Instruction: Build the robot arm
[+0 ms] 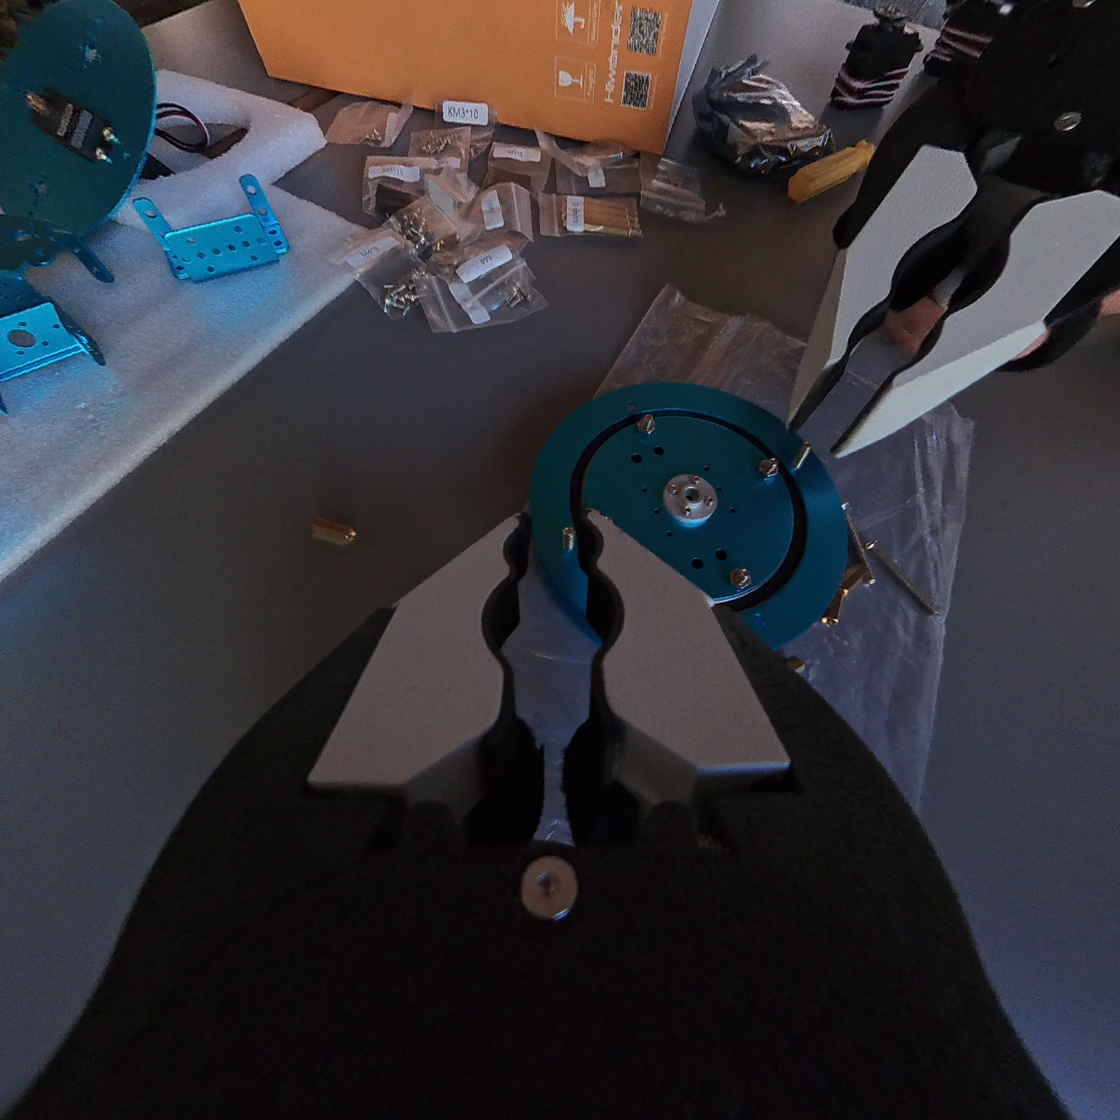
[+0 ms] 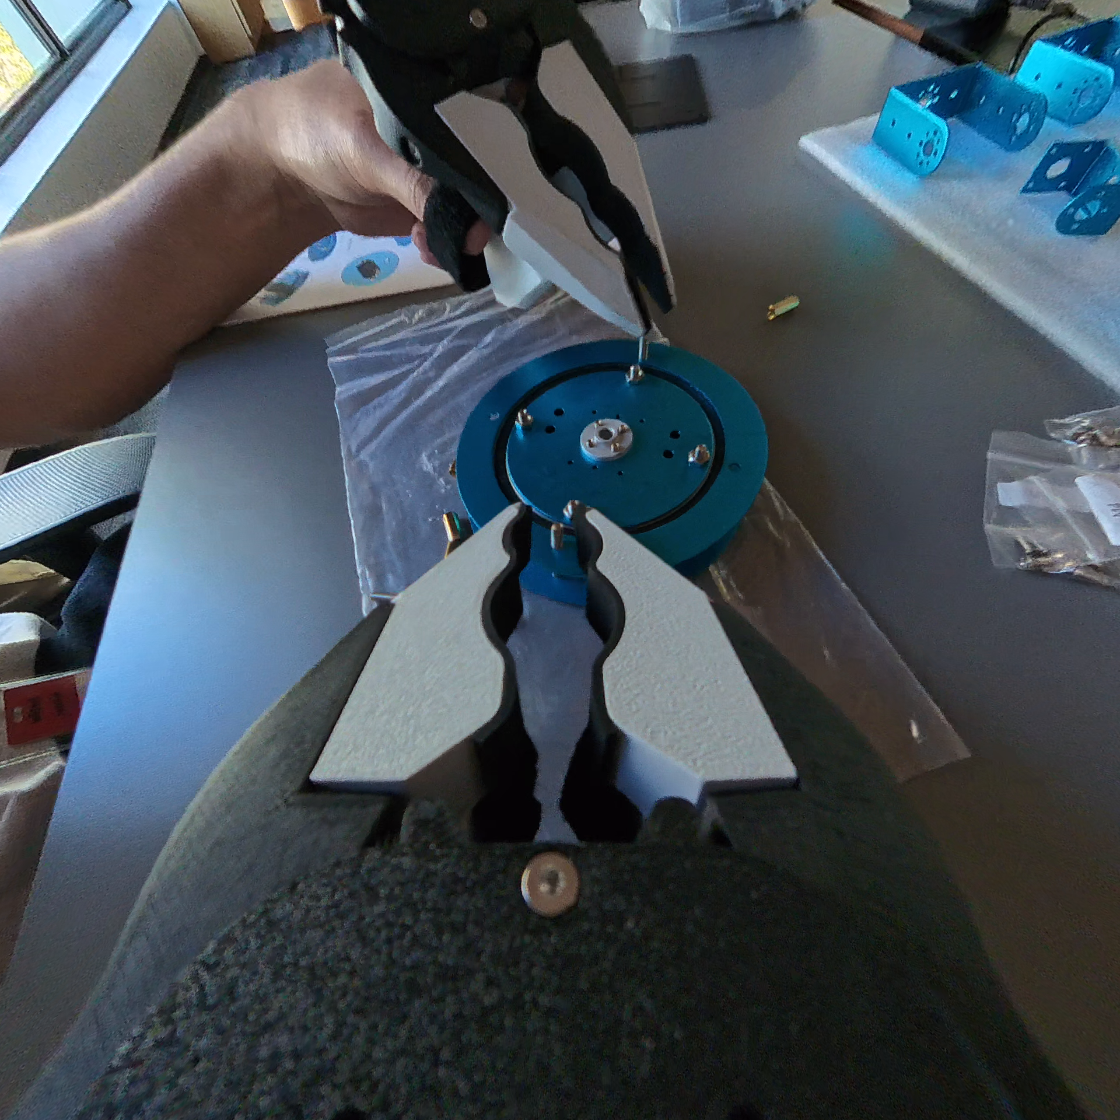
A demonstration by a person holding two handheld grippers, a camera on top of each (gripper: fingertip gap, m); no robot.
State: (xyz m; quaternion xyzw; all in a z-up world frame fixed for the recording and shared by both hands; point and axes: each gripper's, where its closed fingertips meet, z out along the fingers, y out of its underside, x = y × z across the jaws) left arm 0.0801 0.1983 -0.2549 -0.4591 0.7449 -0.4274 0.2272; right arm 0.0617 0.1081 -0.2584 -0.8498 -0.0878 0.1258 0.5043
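On my left wrist view, my left gripper (image 1: 554, 524) sits with its textured white fingers a narrow gap apart, straddling a small steel stud (image 1: 568, 536) on the round blue anodized disc assembly (image 1: 691, 515), gripping nothing I can confirm.

On my right wrist view, my right gripper (image 2: 551, 512) likewise brackets a stud (image 2: 556, 534) at the disc's near rim; contact unclear.

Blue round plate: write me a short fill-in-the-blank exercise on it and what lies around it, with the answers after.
1. The blue round plate lies on a sheet of clear ___.
2. The hub at the plate's centre is ___ in colour.
3. A lone brass standoff lies on the bare grey ___.
4. The large box behind the screw bags is ___.

Missing words: plastic; silver; table; orange.
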